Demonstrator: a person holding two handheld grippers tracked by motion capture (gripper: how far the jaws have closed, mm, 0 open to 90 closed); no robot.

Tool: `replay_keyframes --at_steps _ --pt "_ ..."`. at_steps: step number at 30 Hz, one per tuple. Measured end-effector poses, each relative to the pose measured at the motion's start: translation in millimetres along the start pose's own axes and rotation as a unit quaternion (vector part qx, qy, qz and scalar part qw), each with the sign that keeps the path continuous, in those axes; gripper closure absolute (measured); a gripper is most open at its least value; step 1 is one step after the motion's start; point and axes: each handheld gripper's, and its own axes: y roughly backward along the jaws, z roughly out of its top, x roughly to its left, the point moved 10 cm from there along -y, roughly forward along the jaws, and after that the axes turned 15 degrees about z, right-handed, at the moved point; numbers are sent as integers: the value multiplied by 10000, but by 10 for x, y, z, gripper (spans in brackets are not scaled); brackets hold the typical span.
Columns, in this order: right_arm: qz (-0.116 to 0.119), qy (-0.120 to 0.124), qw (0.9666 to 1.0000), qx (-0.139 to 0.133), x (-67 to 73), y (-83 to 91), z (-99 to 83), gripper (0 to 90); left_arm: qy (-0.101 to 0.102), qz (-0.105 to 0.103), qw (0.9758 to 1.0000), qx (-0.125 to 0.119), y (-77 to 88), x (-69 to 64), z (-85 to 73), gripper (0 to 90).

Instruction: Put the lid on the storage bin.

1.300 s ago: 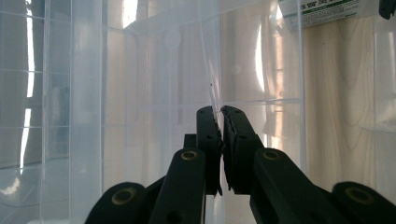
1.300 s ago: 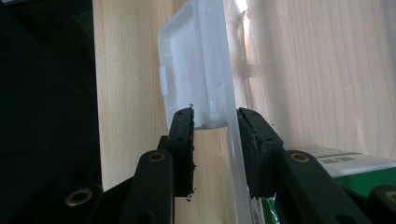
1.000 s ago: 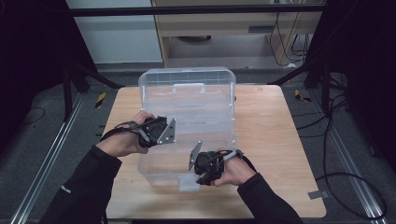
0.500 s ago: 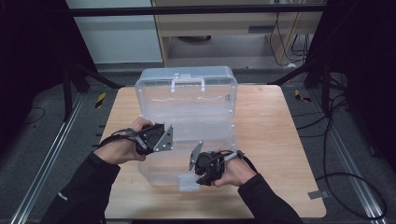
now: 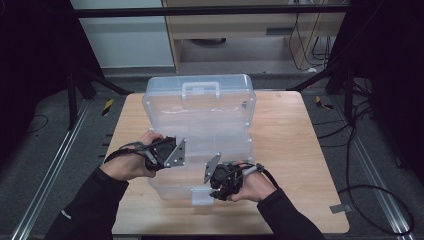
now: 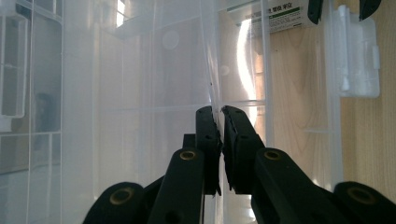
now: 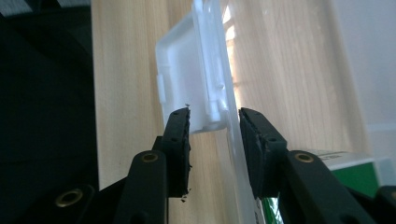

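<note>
A: Where's the clear plastic case [image 5: 200, 125]?

B: In the middle of the wooden table [image 5: 295, 150], lid raised and tilted toward the far side (handle [image 5: 200, 89] at the top edge).

A: And the left tongs [image 5: 167, 152]?

B: Pinched nearly closed on the lid's thin left edge; the left gripper view has the clear wall [image 6: 212, 70] running straight into the slit between the pads.

A: The right tongs [image 5: 220, 180]?

B: At the near front edge, jaws narrow and just opening, astride the white latch [image 7: 189, 79]; whether the pads press it, I cannot tell.
</note>
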Motion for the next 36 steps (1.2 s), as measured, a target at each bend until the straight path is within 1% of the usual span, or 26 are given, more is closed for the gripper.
replay_keyframes --at_steps 2,3,4,5,6,8,9,10,11,12,13,14,15,16,17,19,20,21,23,25,26,27,28,32,33,36 --pt "-45 11 9999 -165 24 57 12 641 82 -35 10000 0 2 -13 -3 844" --pt "-87 31 9996 -251 33 94 11 646 62 -36 10000 -7 0 -9 -2 843" --pt "-87 31 9996 -251 33 94 11 646 62 -36 10000 -7 0 -9 -2 843" --pt "-180 15 9985 -513 50 182 11 664 93 -43 9999 -10 -3 -12 1 842" --pt "-220 7 9978 -622 56 221 8 681 114 -48 9999 -1 -3 -13 1 842" --pt "-478 -49 9935 -1031 61 378 5 740 150 -63 9999 4 -5 -13 3 841" --pt "-512 -91 9918 -1165 68 434 0 760 156 -61 9999 11 -5 -13 3 841" --pt "-578 -147 9891 -1349 75 509 -10 779 163 -57 9998 21 -5 -14 4 840" --pt "-639 -201 9850 -1587 87 597 -21 789 167 -54 9998 26 -6 -15 5 839" --pt "-663 -228 9821 -1750 96 662 -37 807 172 -54 9998 33 -7 -16 6 839" --pt "-725 -278 9780 -1935 100 727 -51 822 177 -59 9998 39 -7 -18 7 838" --pt "-725 -278 9780 -1935 100 727 -51 822 177 -59 9998 39 -7 -18 7 839" --pt "-754 -427 9703 -2260 99 833 -90 851 188 -70 9998 46 -8 -21 9 838" --pt "-754 -427 9703 -2260 99 833 -90 851 188 -70 9998 46 -8 -21 9 838" --pt "-868 -544 9622 -2525 64 926 -133 875 193 -88 9998 70 -6 -23 9 837" --pt "-1022 -637 9525 -2796 16 1019 -165 896 196 -92 9997 73 -6 -25 9 836" --pt "-1022 -637 9525 -2796 16 1019 -165 896 196 -92 9997 73 -6 -25 9 836" --pt "-1144 -725 9417 -3080 -27 1116 -183 900 201 -95 9997 71 -7 -26 9 835" --pt "-1287 -777 9296 -3365 -73 1224 -189 900 228 -115 9997 68 -8 -29 9 834" --pt "-1406 -868 9152 -3675 -136 1344 -189 899 238 -107 9996 59 -11 -28 11 833" --pt "-1406 -868 9152 -3675 -136 1344 -189 899 245 -105 9996 62 -12 -28 12 833" --pt "-1531 -965 9018 -3924 -217 1457 -192 899 254 -108 9996 63 -12 -30 11 832" --pt "-1623 -1008 8958 -4013 -267 1502 -193 899 254 -108 9996 63 -12 -30 11 832" --pt "-1938 -1145 8821 -4138 -468 1611 -202 899 307 -135 9994 48 -12 -35 9 832" --pt "-2022 -1191 8779 -4174 -520 1634 -207 900 322 -142 9994 46 -12 -38 9 832" --pt "-2110 -1318 8716 -4223 -653 1668 -221 900 337 -154 9993 44 -11 -44 8 831"
